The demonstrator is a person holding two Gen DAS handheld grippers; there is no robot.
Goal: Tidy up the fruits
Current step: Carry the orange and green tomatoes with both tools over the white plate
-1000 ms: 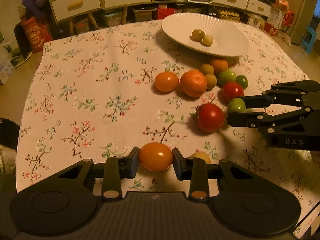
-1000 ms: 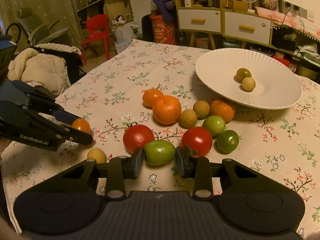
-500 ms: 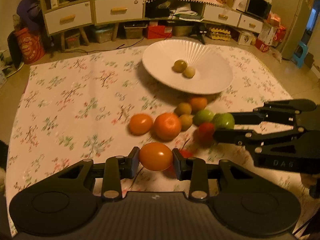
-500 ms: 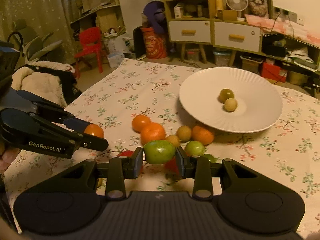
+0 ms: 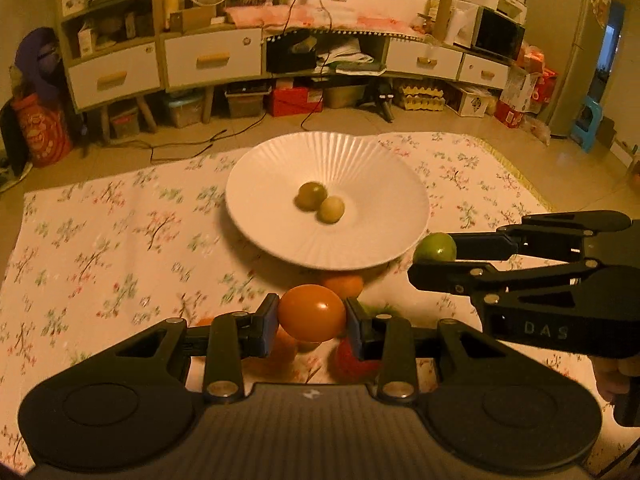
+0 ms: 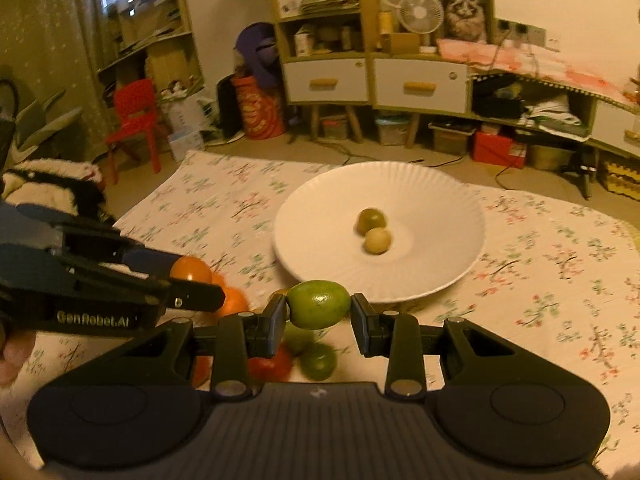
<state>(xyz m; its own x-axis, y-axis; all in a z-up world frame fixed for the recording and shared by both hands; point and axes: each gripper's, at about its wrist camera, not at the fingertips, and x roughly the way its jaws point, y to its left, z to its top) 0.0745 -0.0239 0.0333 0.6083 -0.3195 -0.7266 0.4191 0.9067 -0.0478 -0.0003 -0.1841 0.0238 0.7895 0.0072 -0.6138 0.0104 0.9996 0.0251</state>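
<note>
since a second ago both fruits have lifted toward the plate (image 5: 256,216) at 12 o'clock. left hand-held gripper (image 5: 312,322) clamps the orange tomato (image 5: 312,312), right hand-held gripper (image 6: 320,312) the green one (image 6: 319,303); smooth, soft, squeeze mid-body lightly.

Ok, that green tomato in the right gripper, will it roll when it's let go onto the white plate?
Probably: the green tomato is round and glossy, and the white plate dishes inward, so it would likely roll toward the two small fruits at the centre. The smooth skin looks slippery.
</note>
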